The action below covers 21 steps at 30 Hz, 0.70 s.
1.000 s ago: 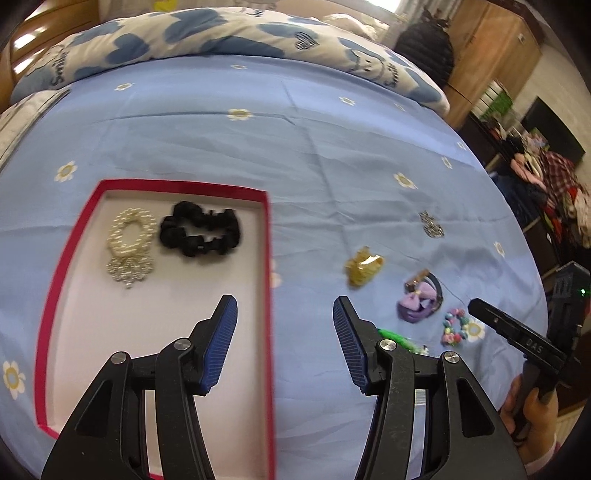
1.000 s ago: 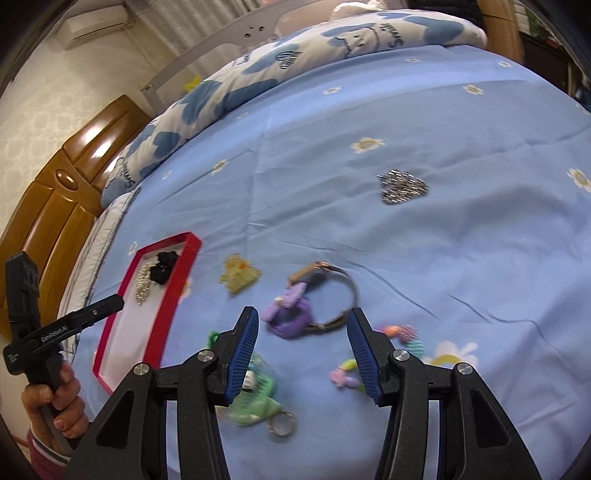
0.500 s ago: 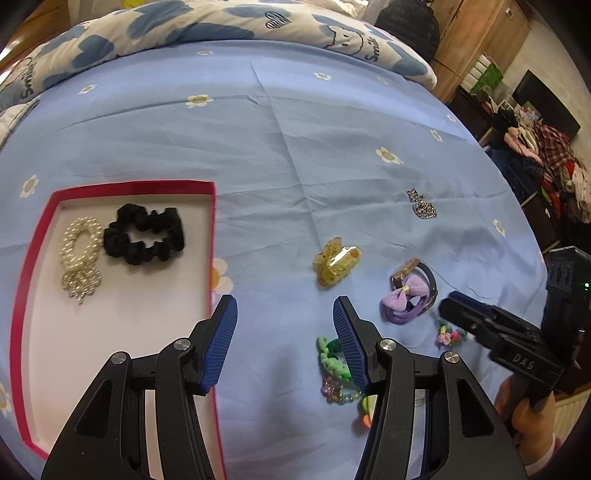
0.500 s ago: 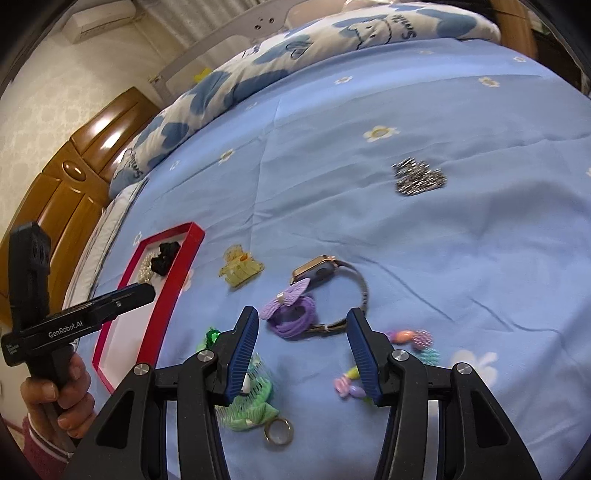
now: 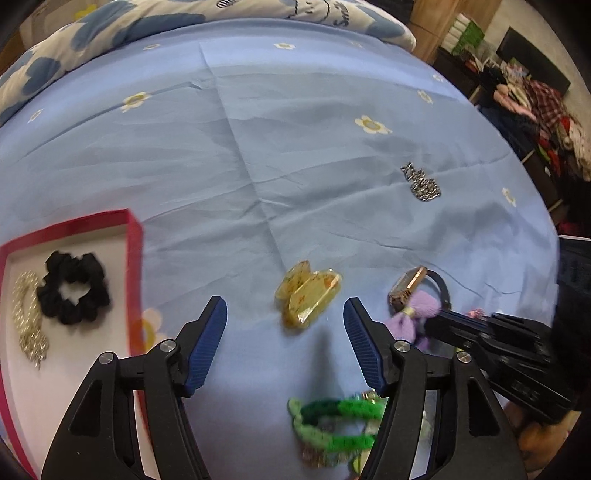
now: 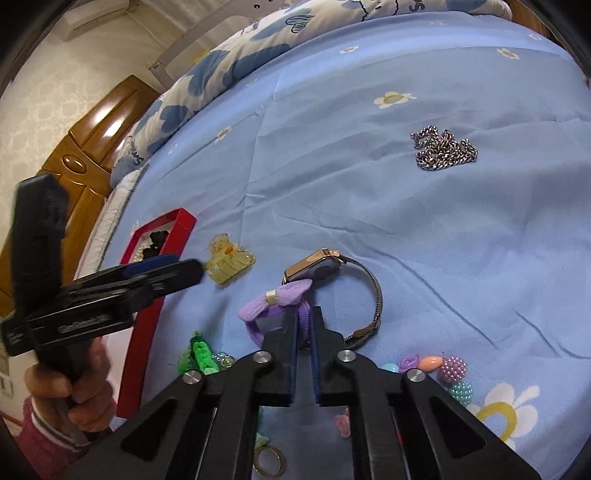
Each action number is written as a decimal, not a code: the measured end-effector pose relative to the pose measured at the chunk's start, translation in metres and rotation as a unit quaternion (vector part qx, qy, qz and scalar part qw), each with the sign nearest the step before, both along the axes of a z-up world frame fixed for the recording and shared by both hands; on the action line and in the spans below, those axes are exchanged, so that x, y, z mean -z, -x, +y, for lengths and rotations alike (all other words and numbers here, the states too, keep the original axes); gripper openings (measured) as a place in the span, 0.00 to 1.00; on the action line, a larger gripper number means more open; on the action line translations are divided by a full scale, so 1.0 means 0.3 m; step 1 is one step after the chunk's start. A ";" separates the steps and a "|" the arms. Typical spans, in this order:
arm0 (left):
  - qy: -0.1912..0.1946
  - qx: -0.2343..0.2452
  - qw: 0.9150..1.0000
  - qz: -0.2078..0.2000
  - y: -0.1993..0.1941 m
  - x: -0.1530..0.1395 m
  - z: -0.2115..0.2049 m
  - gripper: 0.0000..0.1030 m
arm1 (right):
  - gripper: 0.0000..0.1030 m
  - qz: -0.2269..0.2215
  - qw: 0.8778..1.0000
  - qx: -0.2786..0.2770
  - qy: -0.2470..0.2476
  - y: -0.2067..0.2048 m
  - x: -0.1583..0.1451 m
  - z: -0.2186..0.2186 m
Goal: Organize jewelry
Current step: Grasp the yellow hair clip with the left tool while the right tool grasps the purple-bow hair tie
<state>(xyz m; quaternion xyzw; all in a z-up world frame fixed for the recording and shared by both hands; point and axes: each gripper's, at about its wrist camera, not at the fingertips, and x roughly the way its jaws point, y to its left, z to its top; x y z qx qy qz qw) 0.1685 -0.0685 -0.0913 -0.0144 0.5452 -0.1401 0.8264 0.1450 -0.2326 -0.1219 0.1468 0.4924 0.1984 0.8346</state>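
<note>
My right gripper is shut on the band of a purple bow hair tie, which lies on the blue bedsheet against a gold watch. My left gripper is open and empty, its fingers on either side of a yellow hair claw, just short of it. The red-rimmed tray at the left holds a black scrunchie and a pearl bracelet. The hair claw also shows in the right wrist view.
A silver chain lies farther back on the sheet. A green braided band and a gold ring lie near me. Coloured beads lie at the right. A patterned quilt lies along the bed's far end.
My right gripper has closed onto the purple hair tie's band. My left gripper has moved right from the tray, toward the yellow claw, still open.
</note>
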 end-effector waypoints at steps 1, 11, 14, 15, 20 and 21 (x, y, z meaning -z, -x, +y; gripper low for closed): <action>-0.001 0.003 1.000 0.000 -0.007 0.008 -0.009 0.63 | 0.05 -0.002 1.000 0.001 -0.004 0.004 -0.004 -0.006; -0.010 0.020 1.000 -0.015 -0.015 0.023 -0.046 0.30 | 0.05 -0.021 0.999 0.019 -0.022 0.022 -0.059 -0.048; -0.003 0.016 1.000 -0.019 0.007 0.004 -0.028 0.29 | 0.05 -0.023 0.999 0.018 -0.027 0.030 -0.066 -0.045; 0.001 0.012 1.000 -0.020 0.017 -0.005 -0.017 0.29 | 0.05 -0.024 0.999 0.017 -0.028 0.031 -0.069 -0.041; 0.019 -0.010 0.999 -0.026 0.065 -0.047 0.046 0.29 | 0.05 -0.028 0.999 0.010 -0.030 0.041 -0.085 -0.016; 0.022 -0.015 0.999 -0.027 0.074 -0.055 0.058 0.29 | 0.05 -0.029 0.999 0.009 -0.030 0.041 -0.089 -0.011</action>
